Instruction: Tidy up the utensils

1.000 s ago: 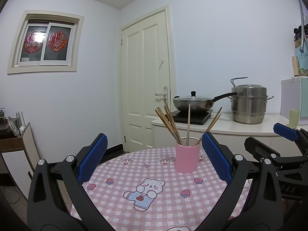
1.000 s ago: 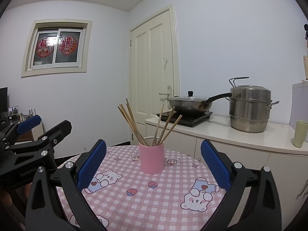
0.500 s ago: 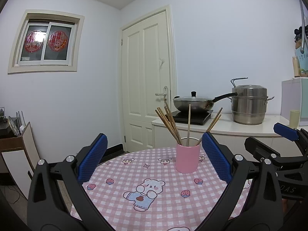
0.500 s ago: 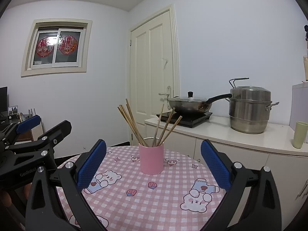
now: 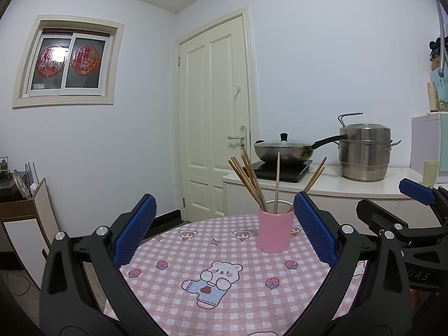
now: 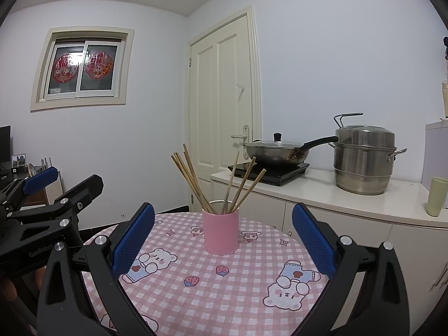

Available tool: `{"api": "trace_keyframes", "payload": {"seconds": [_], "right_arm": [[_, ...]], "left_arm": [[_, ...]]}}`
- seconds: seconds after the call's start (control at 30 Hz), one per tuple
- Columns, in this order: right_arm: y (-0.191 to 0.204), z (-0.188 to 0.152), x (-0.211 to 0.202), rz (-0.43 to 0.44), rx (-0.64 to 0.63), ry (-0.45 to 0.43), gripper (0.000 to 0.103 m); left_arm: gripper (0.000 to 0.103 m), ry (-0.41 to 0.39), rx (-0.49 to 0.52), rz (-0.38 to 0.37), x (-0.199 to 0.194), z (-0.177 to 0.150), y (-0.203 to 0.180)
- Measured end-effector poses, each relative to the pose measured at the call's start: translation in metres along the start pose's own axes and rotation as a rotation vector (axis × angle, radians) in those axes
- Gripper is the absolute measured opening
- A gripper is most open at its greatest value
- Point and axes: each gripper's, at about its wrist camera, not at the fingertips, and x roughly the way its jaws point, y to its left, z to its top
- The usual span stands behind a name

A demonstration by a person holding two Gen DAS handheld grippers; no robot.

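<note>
**Both claws wide over the checked table, chopsticks standing in the pink cup**

I am holding my left claw [image 5: 224, 232] at the bottom of its frame, its blue pads spread wide and gripping nothing. My right claw [image 6: 222, 232] is gaping just as wide and empty, low in its own frame. Each claw is showing at the edge of the other's view.

Beneath both, the table [image 5: 224, 302] is wearing a pink checked cloth with bears and strawberries. Past the pads, the pink cup [image 6: 220, 233] is standing upright on the cloth, centre frame in the right view, right of centre in the left. The wooden chopsticks [image 6: 193, 179] are fanning out of it, tips up.

Farther back, at right, a wok [image 6: 275, 154] and a steel pot [image 6: 364, 162] are sitting on the counter [image 6: 336, 198]. A door [image 6: 224, 106] is closing the far wall.
</note>
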Motion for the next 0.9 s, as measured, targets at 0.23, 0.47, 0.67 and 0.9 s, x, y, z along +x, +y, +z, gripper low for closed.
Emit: {"api": "trace_keyframes", "payload": {"seconds": [0.23, 0.47, 0.67, 0.9], "right_arm": [[0.0, 0.0, 0.001, 0.002, 0.002, 0.002, 0.095], [-0.001, -0.001, 0.006, 0.001, 0.01, 0.015, 0.095], [-0.003, -0.003, 0.01, 0.003, 0.018, 0.025, 0.095], [-0.003, -0.004, 0.01, -0.001, 0.019, 0.031, 0.095]], "left_arm": [[0.097, 0.003, 0.0, 0.002, 0.001, 0.0, 0.0], [0.097, 0.007, 0.008, 0.01, 0.004, -0.001, -0.001], [0.097, 0.009, 0.02, 0.019, 0.004, -0.002, -0.002], [0.097, 0.012, 0.023, 0.022, 0.004, -0.003, -0.005]]}}
